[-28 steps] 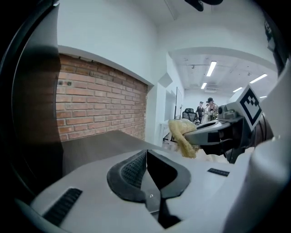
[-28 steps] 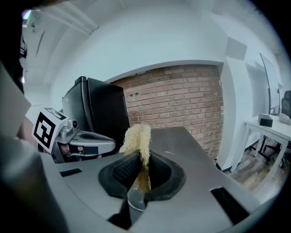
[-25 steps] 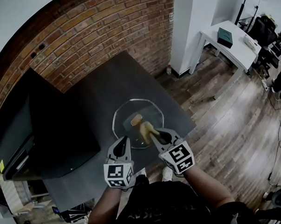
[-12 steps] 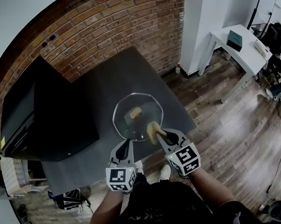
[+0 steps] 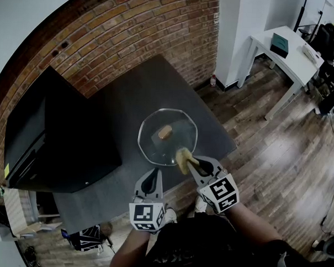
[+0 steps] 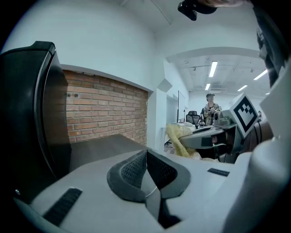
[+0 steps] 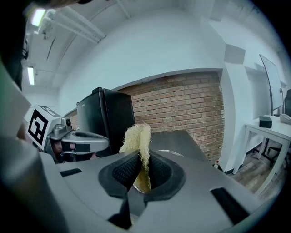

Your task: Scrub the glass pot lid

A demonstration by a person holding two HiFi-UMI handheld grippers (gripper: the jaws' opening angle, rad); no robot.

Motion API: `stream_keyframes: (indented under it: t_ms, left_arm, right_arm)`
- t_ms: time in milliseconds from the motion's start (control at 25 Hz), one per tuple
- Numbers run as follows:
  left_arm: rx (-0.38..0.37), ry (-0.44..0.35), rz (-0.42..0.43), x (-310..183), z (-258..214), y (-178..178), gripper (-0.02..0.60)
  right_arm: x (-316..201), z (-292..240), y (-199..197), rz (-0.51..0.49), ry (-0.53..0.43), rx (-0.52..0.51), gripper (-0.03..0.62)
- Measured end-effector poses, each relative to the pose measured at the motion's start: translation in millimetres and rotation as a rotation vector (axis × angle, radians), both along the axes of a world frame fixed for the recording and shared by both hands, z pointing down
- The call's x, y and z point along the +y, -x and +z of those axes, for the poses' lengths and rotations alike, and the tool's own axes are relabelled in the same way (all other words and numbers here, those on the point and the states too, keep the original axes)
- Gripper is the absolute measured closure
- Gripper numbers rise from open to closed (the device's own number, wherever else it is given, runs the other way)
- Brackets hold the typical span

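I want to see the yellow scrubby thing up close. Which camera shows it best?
The right gripper view: the yellow fibrous scrubber stands big, pinched between the fingers. The head view shows it tiny; the left gripper view, from the side.

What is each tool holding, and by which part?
The right tool pinches a yellow scrubber by one end; the left tool appears to pinch the glass lid at its near rim.

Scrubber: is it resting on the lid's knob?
No, the scrubber sits clamped in the right gripper at the near rim of the lid, apart from the knob.
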State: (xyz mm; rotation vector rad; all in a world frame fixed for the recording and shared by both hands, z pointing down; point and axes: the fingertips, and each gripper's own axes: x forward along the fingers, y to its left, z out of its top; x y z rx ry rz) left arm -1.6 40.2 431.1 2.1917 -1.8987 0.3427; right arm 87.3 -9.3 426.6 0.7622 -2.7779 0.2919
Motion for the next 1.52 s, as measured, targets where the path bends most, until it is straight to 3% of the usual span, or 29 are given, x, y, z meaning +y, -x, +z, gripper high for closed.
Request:
stream_keyframes:
  t_ms: [800,1520]
  left_arm:
    - [0.059,-0.006,0.147,40,1,44,0.548]
    - [0.072,-0.018,0.173,63,-4,54,0.548]
  right_arm:
    - [53,2,38,0.175,0.020,0.031,0.546]
    - [83,0,42,0.209,0.003,0.042,0.546]
